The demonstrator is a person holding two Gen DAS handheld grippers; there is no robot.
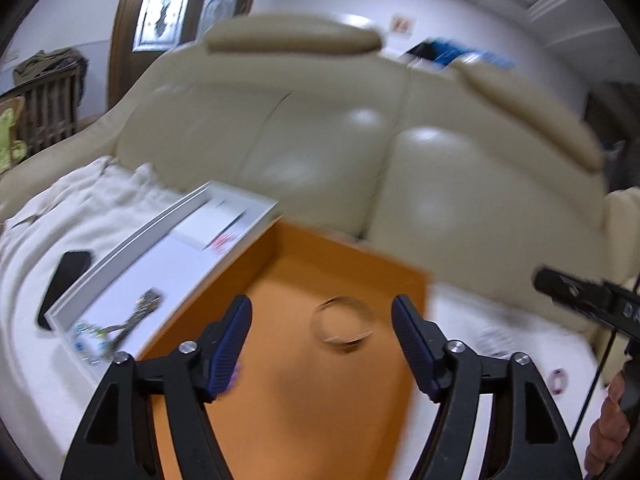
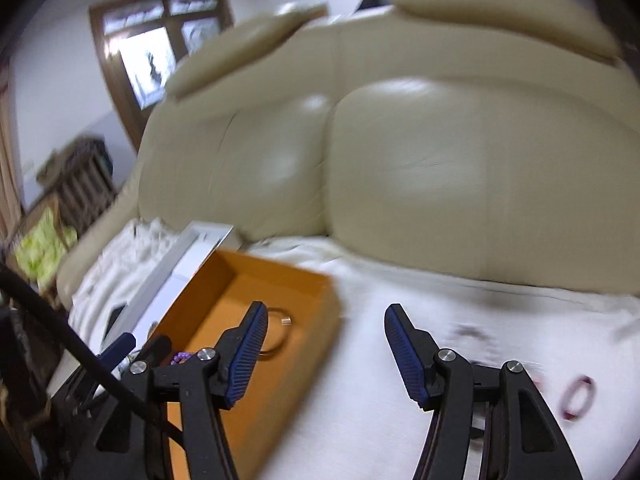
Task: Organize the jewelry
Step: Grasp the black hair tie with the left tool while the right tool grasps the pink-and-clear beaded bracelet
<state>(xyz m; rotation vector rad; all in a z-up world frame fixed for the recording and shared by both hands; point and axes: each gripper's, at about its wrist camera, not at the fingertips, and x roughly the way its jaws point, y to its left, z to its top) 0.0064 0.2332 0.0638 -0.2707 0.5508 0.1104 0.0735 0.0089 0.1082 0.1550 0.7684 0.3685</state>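
An orange box [image 1: 304,400] lies on a white cloth on the sofa seat; it also shows in the right wrist view [image 2: 224,292]. A thin metal bangle [image 1: 343,325] lies inside it, also seen in the right wrist view [image 2: 280,336], with purple beads [image 2: 182,357] near the box's front. My left gripper [image 1: 322,344] is open and empty above the box. My right gripper [image 2: 326,350] is open and empty over the cloth, right of the box. A purple ring-shaped bracelet [image 2: 578,396] lies on the cloth at the right, also in the left wrist view [image 1: 557,381].
A white tray [image 1: 132,264] left of the box holds a beaded bracelet [image 1: 90,342], a dark chain [image 1: 140,312] and a white card. A black phone [image 1: 64,282] lies on the cloth further left. The beige sofa back [image 2: 400,152] rises behind. More blurred jewelry [image 2: 472,332] lies on the cloth.
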